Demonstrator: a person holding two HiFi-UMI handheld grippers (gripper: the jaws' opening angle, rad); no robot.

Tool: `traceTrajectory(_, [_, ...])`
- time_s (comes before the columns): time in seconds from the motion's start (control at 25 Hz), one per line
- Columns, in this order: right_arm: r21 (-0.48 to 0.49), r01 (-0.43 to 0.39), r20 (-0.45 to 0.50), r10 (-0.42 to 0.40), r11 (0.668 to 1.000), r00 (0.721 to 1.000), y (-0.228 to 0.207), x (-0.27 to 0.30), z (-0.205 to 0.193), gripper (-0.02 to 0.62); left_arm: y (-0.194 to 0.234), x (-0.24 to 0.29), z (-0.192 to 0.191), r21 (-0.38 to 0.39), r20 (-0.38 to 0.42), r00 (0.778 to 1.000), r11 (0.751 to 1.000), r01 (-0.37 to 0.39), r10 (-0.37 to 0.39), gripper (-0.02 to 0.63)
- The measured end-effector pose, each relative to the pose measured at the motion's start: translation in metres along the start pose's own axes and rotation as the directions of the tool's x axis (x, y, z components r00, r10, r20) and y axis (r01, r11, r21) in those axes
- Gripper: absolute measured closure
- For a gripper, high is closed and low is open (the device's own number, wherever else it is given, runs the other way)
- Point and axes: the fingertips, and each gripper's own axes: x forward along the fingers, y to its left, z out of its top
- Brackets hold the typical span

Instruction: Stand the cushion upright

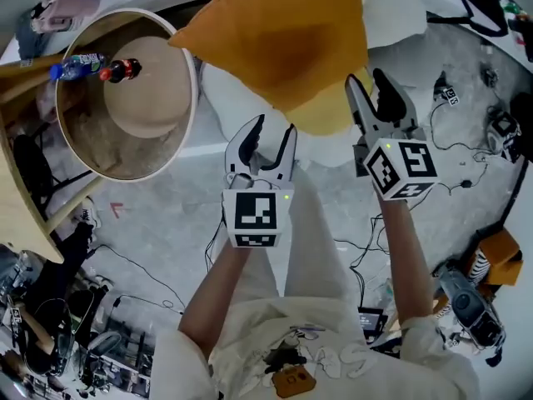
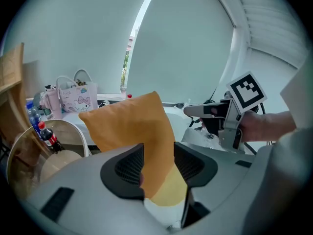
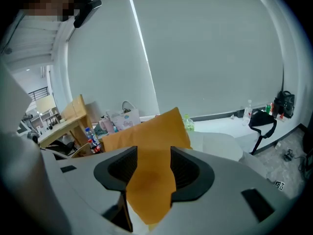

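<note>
An orange cushion [image 1: 283,40] hangs in the air in front of me, held by its lower edge, one corner pointing up. In the head view my left gripper [image 1: 271,136] holds the cushion's lower left part and my right gripper [image 1: 379,90] its lower right corner. In the left gripper view the cushion [image 2: 132,126] fills the gap between the dark pads of the left gripper [image 2: 159,163]. In the right gripper view the cushion [image 3: 151,136] is pinched likewise by the right gripper [image 3: 151,168]. The right gripper's marker cube [image 2: 247,92] shows in the left gripper view.
A white seat [image 1: 250,98] lies below the cushion. A round basket chair [image 1: 187,65] with a beige pad stands at the left, with two bottles [image 1: 100,67] on its rim. A wooden table [image 1: 17,182] is at far left. Cables [image 1: 466,140] and gear litter the floor at right.
</note>
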Motion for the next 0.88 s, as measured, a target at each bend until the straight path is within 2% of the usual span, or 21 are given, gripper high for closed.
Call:
traceTrajectory(0.4, [0.007, -0.098, -0.013, 0.098, 0.995, 0.995, 0.021, -0.026, 0.035, 0.37, -0.045, -0.031, 0.04, 0.068, -0.013, 0.998, 0.996, 0.054, -0.053, 0.408])
traceTrajectory(0.56, [-0.028, -0.145, -0.009, 0.145, 0.989, 0.989, 0.03, -0.033, 0.062, 0.37, -0.06, -0.038, 0.069, 0.113, 0.002, 0.998, 0.991, 0.068, -0.068, 0.407])
traceTrajectory(0.68, [-0.043, -0.151, -0.007, 0.151, 0.988, 0.988, 0.035, -0.046, 0.075, 0.37, -0.074, -0.049, 0.076, 0.13, -0.012, 0.997, 0.988, 0.081, -0.08, 0.408])
traceTrajectory(0.88, [0.001, -0.144, 0.026, 0.144, 0.99, 0.989, 0.026, -0.067, 0.105, 0.37, -0.088, -0.066, 0.098, 0.165, 0.004, 0.997, 0.984, 0.072, -0.074, 0.407])
